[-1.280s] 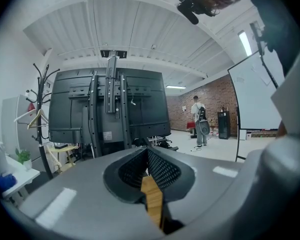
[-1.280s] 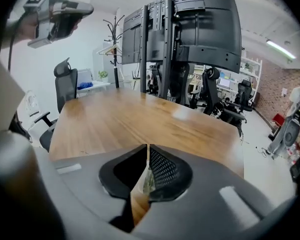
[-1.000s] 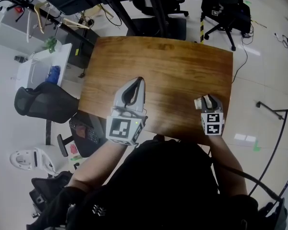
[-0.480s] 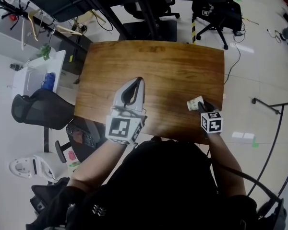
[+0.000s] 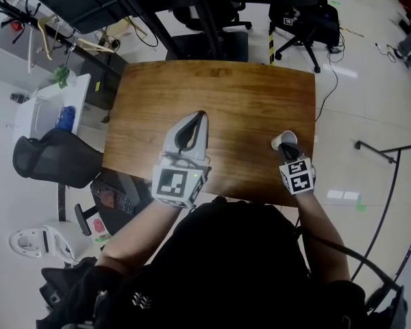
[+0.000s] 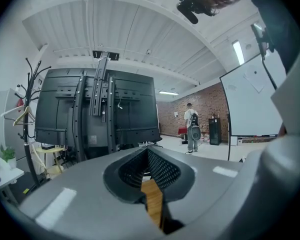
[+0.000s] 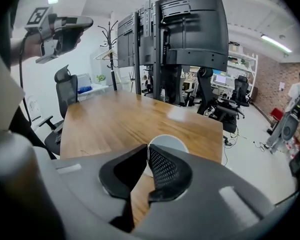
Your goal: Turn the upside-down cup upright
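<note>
While the right hand-held gripper (image 7: 147, 149) is closing, jaws nearly together and seemingly pinching the thin rim of the cup (image 5: 284, 140) standing mouth-up near the bench (image 5: 212, 94) edge, any tug is risking tipping it.

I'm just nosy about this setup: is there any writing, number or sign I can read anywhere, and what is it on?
No readable words or numbers anywhere.
Left marker cube, right marker cube: black-and-white square patterns, not letters.
Label on the screen stand: too small to read.
Paper cup: no print showing.
</note>
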`<state>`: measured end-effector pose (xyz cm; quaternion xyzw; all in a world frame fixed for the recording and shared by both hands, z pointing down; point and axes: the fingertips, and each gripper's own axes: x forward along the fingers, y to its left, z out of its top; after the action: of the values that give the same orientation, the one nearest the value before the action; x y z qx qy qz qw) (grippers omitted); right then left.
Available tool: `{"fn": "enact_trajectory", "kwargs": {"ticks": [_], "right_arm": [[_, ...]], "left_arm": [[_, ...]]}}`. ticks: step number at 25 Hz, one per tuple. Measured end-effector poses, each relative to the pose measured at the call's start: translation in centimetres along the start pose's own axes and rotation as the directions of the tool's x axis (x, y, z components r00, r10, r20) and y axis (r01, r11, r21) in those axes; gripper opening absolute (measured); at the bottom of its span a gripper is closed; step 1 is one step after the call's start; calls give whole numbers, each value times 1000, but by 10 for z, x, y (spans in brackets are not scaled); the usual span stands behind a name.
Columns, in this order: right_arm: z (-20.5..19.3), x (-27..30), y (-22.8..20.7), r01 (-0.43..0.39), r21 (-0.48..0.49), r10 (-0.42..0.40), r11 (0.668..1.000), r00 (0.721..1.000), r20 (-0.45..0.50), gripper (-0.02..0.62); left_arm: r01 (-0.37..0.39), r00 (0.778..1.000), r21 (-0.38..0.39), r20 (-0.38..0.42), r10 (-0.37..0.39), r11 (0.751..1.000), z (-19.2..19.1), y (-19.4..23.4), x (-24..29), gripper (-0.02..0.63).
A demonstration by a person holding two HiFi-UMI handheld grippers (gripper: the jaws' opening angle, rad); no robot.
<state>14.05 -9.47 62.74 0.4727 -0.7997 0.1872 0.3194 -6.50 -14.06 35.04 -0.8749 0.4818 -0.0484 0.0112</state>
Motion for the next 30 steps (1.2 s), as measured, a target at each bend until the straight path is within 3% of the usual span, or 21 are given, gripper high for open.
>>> {"fn": "enact_trajectory", "kwargs": {"ticks": [8,16,19,22,25,30], "right_arm": [[-7,12,35,-91,-89,83,992,993,-85,18],[11,1,42,-84,-71,85,994,996,7,67],[46,-28,21,7,22,-12,1000,975,222,61],[74,-68,-18,121,189,-189,974,897,399,26],[77,-90,-49,188,309,-311,932,853,420,3],[53,-89,-57,252,342,-370,905,863,344,2]], "left_arm": [[-4,1000,-2,-5,4,1000,-3,2,-6,0],[22,999,-14,-43,-22,1000,-19,-4,-7,0],[67,995,-36,-68,-69,997,-31,-21,5,0],[106,991,-41,-80,-109,994,-40,-40,17,0],[106,991,-28,-77,-108,994,-49,-48,30,0],[75,986,-33,-150,-80,997,-93,-59,41,0]]}}
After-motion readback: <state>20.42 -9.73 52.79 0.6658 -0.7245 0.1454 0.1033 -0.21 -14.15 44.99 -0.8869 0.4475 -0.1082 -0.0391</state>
